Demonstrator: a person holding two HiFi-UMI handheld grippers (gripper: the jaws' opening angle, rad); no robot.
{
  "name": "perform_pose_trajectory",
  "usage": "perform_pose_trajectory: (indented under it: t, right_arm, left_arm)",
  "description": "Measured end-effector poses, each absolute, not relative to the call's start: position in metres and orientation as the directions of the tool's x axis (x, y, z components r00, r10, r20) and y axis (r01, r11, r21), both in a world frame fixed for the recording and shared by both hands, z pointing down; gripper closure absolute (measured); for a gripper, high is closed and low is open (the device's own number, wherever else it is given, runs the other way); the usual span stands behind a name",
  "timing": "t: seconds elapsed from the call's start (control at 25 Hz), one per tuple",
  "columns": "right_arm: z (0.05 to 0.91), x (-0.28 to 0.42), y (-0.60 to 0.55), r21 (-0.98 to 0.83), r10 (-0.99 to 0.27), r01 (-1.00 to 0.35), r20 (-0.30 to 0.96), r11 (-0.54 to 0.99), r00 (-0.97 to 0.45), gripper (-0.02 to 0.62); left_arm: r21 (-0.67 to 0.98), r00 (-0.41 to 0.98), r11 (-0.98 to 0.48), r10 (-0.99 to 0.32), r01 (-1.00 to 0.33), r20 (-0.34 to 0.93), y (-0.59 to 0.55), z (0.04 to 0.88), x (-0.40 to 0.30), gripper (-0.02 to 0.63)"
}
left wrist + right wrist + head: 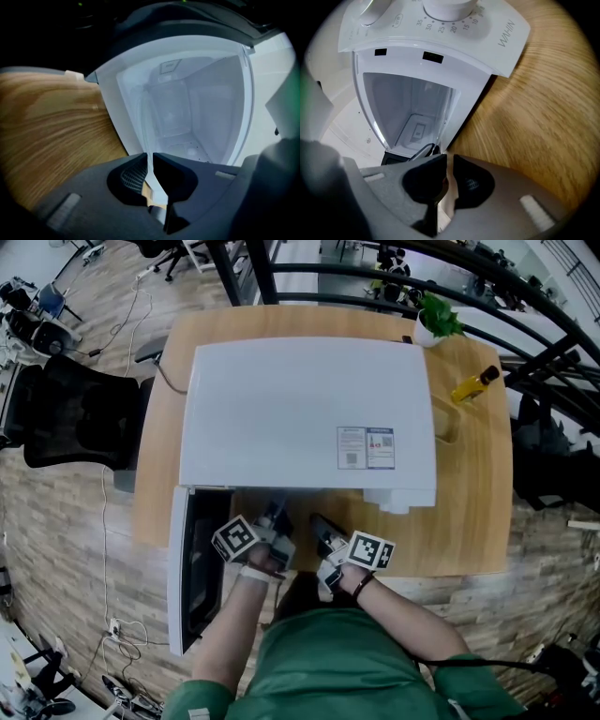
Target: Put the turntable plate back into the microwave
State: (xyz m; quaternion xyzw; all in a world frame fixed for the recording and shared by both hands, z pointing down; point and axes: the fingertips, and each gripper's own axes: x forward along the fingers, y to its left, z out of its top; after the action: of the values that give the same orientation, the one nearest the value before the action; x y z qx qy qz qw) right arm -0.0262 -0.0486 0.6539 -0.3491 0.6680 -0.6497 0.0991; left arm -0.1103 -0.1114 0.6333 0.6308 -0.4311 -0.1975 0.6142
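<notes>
Microwave [281,409] on table [473,493], chair [80,413] at left

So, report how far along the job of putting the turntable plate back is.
Done: the door of the microwave stands open. In hand: the left gripper and the right gripper are each shut on the rim of the clear turntable plate, held at the opening. Left: lower it onto the cavity floor and let go; it is not seated yet.

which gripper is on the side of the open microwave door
The left gripper: the open door swings out right beside it, while the right gripper sits on its far side, away from the door.
</notes>
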Motion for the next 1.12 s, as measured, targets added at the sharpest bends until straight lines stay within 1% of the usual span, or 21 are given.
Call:
perform_pose_trajectory:
  t: [0.32, 0.76, 0.88, 1.04, 1.12]
  right_arm:
    - [0.659, -0.026, -0.045, -0.934, -0.587, -0.343, 0.334, -0.100, -0.738, 0.546]
    - [0.655, -0.024, -0.051, -0.938, -0.596, -0.334, 0.319, -0.089, -0.737, 0.546]
    - [0.653, -0.024, -0.050, -0.940, -0.593, -0.331, 0.315, -0.085, -0.741, 0.546]
    - [0.646, -0.021, -0.048, -0.940, -0.593, -0.330, 0.313, -0.083, -0.742, 0.546]
    - [0.637, -0.018, -0.048, -0.936, -0.596, -0.347, 0.312, -0.060, -0.740, 0.546]
  left_arm:
    - [0.948, 0.548, 0.108, -0.794, -0.298, 0.263, -0.127, 0.628, -0.102, 0.563]
    - [0.947, 0.559, 0.095, -0.787, -0.307, 0.260, -0.116, 0.632, -0.101, 0.558]
    - [0.950, 0.561, 0.099, -0.787, -0.296, 0.257, -0.110, 0.632, -0.102, 0.521]
    - [0.949, 0.579, 0.097, -0.772, -0.299, 0.261, -0.094, 0.630, -0.099, 0.518]
    - [0.938, 0.600, 0.074, -0.751, -0.340, 0.277, -0.084, 0.631, -0.095, 0.520]
